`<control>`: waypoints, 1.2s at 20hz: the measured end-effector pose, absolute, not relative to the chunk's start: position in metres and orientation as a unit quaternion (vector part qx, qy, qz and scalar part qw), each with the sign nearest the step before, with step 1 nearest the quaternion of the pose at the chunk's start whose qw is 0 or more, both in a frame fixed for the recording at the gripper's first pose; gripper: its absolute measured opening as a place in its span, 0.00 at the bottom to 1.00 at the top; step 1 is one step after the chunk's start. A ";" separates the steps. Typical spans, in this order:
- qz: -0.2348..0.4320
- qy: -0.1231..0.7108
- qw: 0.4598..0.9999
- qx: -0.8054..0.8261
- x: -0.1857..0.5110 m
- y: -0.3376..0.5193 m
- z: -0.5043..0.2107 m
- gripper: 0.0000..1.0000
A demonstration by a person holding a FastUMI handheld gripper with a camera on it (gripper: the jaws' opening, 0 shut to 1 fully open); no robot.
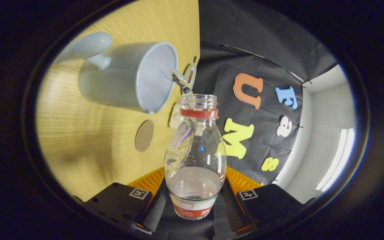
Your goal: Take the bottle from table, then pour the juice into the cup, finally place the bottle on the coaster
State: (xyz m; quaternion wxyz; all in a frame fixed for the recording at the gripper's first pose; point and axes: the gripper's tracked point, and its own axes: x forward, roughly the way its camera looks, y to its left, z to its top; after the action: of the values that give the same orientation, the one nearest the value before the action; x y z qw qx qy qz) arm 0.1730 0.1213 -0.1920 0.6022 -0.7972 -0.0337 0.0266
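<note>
My gripper [193, 206] is shut on a clear plastic bottle [195, 156] with a red neck ring and a red-and-white label; both fingers press its lower body. The view is rolled on its side, with the bottle tipped toward a white mug [125, 78]. A thin stream of clear liquid [180, 81] runs from the bottle's open mouth over the mug's rim into the mug. The mug stands on the light wooden table [88, 140], its handle on the side away from the bottle. A round brown coaster [144, 135] lies on the table beyond the mug, beside the bottle's shoulder.
A small pale object [174, 116] sits on the table just behind the bottle's neck, and another round thing [189, 74] stands past the mug's rim near the table's far edge. The black cloth wall rises behind the table.
</note>
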 end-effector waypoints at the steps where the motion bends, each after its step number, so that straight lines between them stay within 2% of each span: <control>1: 0.026 -0.033 0.599 -0.800 0.172 0.122 -0.191 0.82; 24: 0.000 -0.043 0.571 -0.820 0.175 0.120 -0.177 0.82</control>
State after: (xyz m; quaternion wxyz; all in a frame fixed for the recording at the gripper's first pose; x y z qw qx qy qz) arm 0.1749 0.1196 -0.1767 0.5710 -0.8198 -0.0433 0.0001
